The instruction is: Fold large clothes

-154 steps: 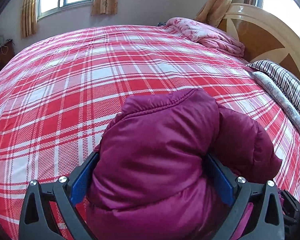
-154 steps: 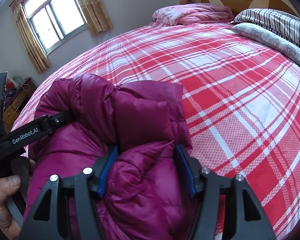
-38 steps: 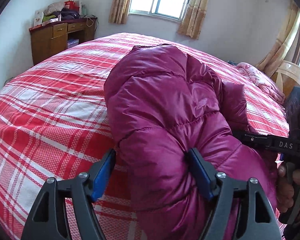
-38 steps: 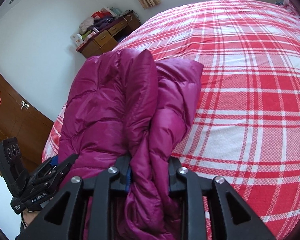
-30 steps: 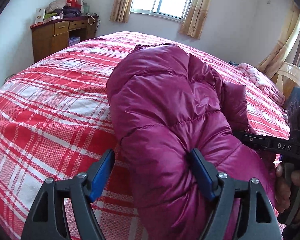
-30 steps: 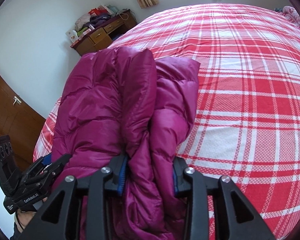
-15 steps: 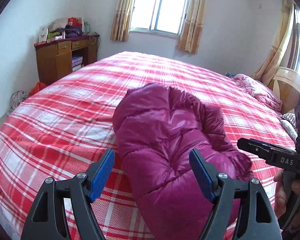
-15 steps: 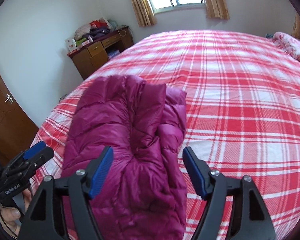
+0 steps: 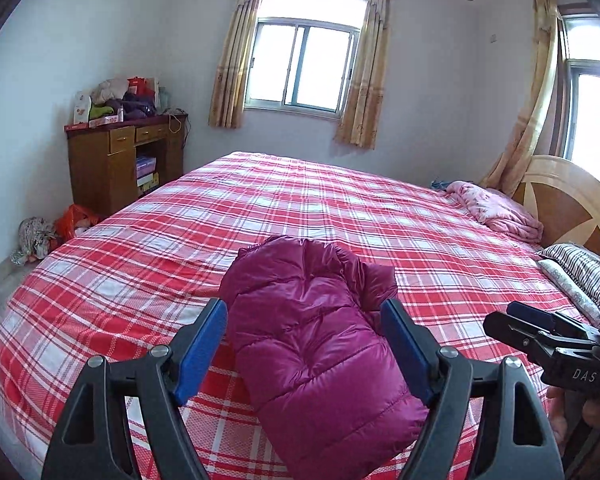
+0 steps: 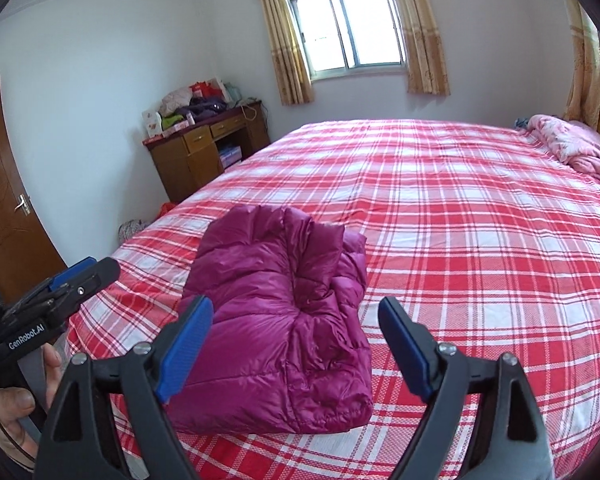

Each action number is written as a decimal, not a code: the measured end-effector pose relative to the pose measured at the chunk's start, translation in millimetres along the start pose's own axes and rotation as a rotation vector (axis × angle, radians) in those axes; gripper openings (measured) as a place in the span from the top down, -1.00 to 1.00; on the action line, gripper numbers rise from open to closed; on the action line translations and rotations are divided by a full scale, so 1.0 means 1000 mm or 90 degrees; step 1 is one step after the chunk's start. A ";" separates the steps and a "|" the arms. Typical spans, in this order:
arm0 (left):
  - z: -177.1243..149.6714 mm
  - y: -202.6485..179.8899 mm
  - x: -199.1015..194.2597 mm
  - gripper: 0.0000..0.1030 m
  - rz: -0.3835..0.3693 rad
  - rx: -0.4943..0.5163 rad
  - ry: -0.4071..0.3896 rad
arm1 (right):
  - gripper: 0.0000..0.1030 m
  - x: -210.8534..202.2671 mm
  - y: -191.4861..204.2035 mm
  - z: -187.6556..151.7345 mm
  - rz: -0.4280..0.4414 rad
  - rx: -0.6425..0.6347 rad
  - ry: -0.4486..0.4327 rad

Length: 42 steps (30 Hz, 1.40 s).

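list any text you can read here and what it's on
"DAS": on the right gripper, seen from the left wrist.
"GenRobot.AI": on the left gripper, seen from the right wrist.
Red sign on the door: cut off, unreadable.
Boxes on the desk: print too small to read.

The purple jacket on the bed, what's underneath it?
The folded purple jacket lies directly on the red plaid bedspread, which shows all around it. Whether anything is tucked beneath or inside the folds cannot be seen.
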<state>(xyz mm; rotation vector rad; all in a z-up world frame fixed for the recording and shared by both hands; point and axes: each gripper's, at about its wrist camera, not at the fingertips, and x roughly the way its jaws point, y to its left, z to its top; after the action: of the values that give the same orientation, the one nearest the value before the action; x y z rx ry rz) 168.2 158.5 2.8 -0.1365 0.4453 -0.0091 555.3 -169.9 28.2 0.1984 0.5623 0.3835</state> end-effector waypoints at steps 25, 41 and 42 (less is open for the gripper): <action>0.003 0.000 -0.008 -0.59 0.017 0.006 -0.016 | -0.82 -0.014 0.014 -0.008 0.002 -0.024 -0.021; 0.002 -0.004 -0.005 -0.59 0.021 0.014 -0.006 | -0.82 -0.016 0.011 -0.009 0.004 -0.014 -0.023; 0.001 -0.005 -0.004 -0.59 0.022 0.015 -0.004 | -0.82 -0.016 0.010 -0.009 0.004 -0.014 -0.024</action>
<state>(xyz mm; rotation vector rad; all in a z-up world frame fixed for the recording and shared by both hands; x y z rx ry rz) 164.8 153.9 6.2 -0.1058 0.4409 0.0208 534.8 -166.3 30.8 0.1864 0.5211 0.3910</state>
